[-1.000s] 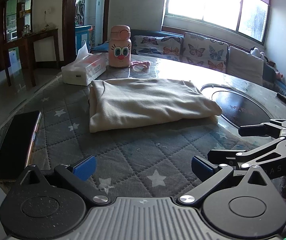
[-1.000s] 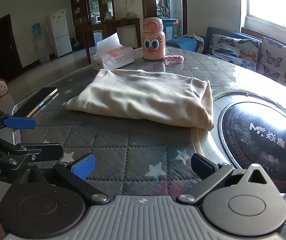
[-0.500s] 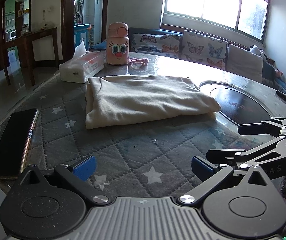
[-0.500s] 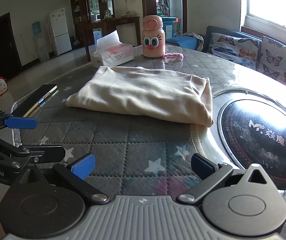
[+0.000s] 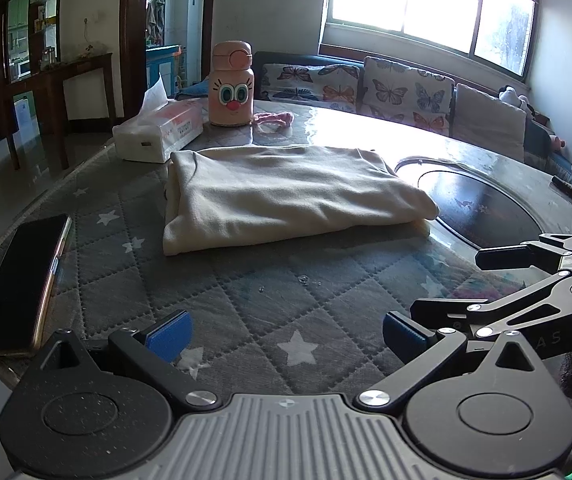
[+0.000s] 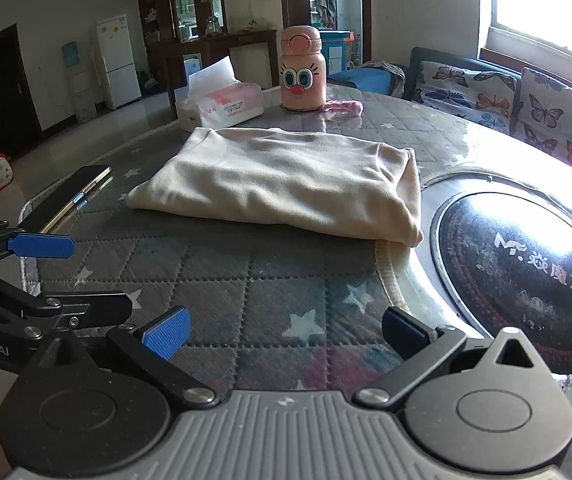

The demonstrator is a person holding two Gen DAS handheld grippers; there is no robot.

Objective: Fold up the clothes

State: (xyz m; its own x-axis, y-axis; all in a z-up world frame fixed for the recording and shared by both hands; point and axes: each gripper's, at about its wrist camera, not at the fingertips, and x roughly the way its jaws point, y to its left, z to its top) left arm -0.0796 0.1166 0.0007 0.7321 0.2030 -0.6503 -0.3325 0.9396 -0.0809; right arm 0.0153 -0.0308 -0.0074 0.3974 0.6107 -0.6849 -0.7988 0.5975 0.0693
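A cream garment [image 5: 286, 196] lies folded into a flat rectangle on the grey star-quilted table cover [image 5: 246, 300]; it also shows in the right wrist view [image 6: 286, 180]. My left gripper [image 5: 286, 334] is open and empty, held back from the garment's near edge. My right gripper [image 6: 286, 332] is open and empty too, near the table's front edge. The right gripper shows at the right of the left wrist view [image 5: 525, 280], and the left gripper at the left of the right wrist view [image 6: 26, 280].
A black phone [image 5: 22, 280] lies at the table's left edge. A tissue box [image 5: 158, 132], a pink cartoon-face bottle [image 5: 232, 84] and a pink scrunchie [image 5: 274, 118] stand behind the garment. A black round inset plate [image 6: 525, 272] sits right of it.
Both grippers stayed open and empty and shifted only slightly; the view of the garment moved a little. The garment has not moved.
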